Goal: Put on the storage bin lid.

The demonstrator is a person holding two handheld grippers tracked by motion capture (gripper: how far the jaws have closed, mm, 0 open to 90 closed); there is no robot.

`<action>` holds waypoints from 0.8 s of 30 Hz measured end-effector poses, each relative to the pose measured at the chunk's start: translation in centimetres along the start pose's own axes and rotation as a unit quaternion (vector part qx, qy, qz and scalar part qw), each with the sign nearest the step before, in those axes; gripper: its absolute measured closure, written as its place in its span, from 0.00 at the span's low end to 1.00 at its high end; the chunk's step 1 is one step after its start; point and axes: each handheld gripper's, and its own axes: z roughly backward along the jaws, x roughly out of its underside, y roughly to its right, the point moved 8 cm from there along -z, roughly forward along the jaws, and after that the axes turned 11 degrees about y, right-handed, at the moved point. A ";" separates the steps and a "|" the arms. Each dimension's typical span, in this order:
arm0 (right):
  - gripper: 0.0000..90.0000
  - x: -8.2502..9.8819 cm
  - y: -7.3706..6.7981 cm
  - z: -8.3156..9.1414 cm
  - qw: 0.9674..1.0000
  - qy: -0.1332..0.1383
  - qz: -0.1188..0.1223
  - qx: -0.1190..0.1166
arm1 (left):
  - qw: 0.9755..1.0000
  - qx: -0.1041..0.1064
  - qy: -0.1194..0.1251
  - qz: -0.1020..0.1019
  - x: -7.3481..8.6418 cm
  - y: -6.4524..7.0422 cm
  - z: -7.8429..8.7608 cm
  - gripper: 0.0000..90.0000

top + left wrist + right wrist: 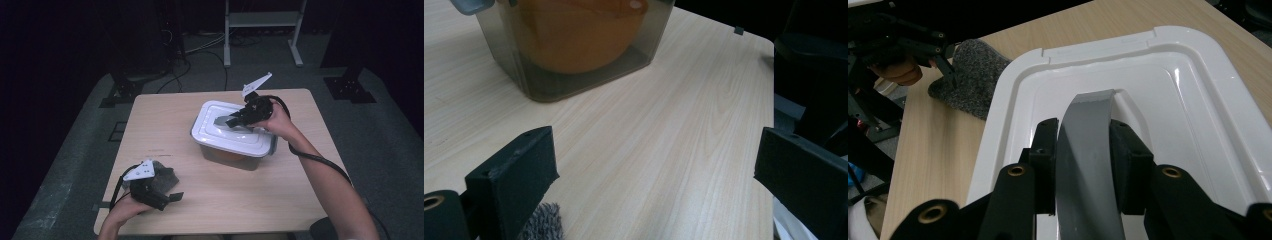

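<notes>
High view looks down on a pale wooden counter [280, 195] standing on grey floor, with a dark room around it, cables trailing at the back and the legs of a light metal stand beyond. Near the counter's middle sits a smoky see-through box [235, 156] with something orange [579, 35] inside; what it is I cannot tell. A white lid [220, 132] with a raised rim covers the box, and a grey arched handle [1088, 165] runs along the lid's middle. A grey fuzzy cloth [167, 177] lies at the counter's near left corner, well apart from the box.

The right tool [235, 120] reaches over the lid from the far right side, and in the right gripper view its two black pads are pressed against either side of the grey handle, pinching it. The left tool [172, 197] rests low by the cloth, its jaws spread wide with bare wood between them, aimed toward the box.
</notes>
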 end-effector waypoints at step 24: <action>0.73 1.0 0.5 -0.5 1.000 -0.006 -0.012 -0.004 | 1.000 0.000 0.001 0.000 0.0 0.0 0.0 0.03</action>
